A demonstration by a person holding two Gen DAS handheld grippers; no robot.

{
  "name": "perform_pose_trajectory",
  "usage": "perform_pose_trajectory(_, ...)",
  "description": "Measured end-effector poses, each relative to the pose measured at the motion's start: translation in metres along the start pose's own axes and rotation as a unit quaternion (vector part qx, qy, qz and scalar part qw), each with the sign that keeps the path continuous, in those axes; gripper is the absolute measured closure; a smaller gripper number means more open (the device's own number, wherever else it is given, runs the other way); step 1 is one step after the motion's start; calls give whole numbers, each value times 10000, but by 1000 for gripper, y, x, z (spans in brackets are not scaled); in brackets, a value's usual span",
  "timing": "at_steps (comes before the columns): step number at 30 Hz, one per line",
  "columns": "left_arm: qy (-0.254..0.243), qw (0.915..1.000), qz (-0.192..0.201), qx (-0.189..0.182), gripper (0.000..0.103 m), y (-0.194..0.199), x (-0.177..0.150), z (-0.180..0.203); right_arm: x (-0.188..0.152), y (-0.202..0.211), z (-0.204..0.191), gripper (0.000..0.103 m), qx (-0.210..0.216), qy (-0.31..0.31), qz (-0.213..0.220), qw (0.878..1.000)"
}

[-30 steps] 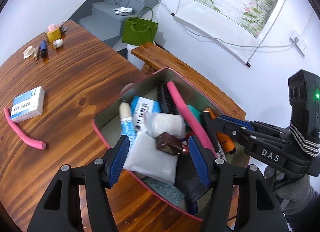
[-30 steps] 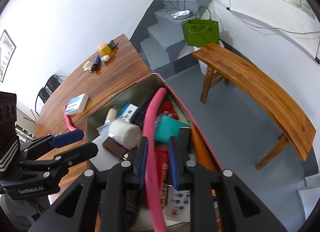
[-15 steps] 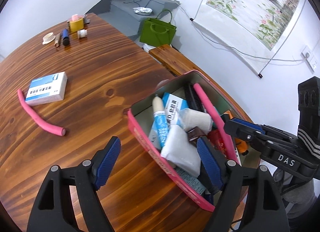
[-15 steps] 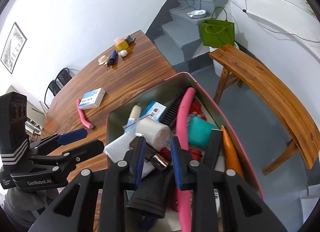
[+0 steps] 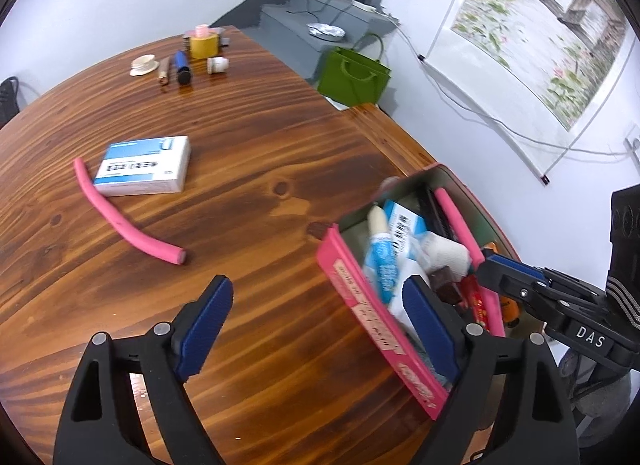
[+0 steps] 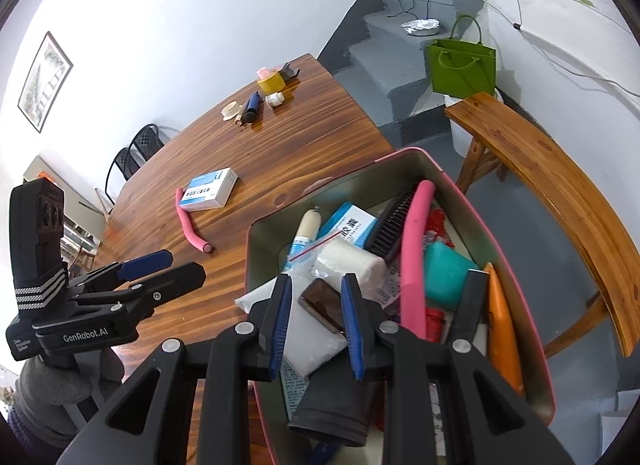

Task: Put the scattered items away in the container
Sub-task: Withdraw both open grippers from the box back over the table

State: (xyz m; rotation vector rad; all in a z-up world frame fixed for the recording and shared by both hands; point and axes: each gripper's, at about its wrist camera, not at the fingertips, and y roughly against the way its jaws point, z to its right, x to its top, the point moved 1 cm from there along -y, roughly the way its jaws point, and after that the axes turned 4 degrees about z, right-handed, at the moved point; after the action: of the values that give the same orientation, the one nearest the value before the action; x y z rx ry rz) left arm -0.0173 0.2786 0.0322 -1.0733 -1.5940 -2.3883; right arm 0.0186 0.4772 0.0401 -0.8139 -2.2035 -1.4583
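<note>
A pink-rimmed container stands at the table's right edge, packed with a bandage roll, a tube, a blue box, a comb, a pink foam tube and more. My left gripper is open and empty, held above the table beside the container's left wall. My right gripper is open and empty above the container, over a dark brown item. On the table lie a pink foam tube and a blue and white medicine box.
At the table's far end sit a yellow tape roll, a blue pen, a small white bottle and a cream disc. A wooden bench and a green bag stand beyond the table's edge.
My left gripper has opened wide and drawn back left, off the container and over the table. My right gripper has opened, released the pink foam tube in the container, and shifted left over the brown item.
</note>
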Motion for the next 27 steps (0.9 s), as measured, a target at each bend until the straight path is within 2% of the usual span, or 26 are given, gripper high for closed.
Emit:
perform_pose_trajectory(16, 687, 9949, 206, 714, 13, 29, -6, -76, 2, -20, -42, 75, 511, 405, -265, 9975)
perform_pose_trajectory(21, 857, 9913, 280, 960, 13, 46, -12, -106, 3, -36, -71, 75, 760, 596, -398, 9945)
perform_pose_trajectory(27, 1014, 9883, 319, 1091, 13, 56, -12, -144, 5, -60, -118, 75, 921, 948, -586, 9895)
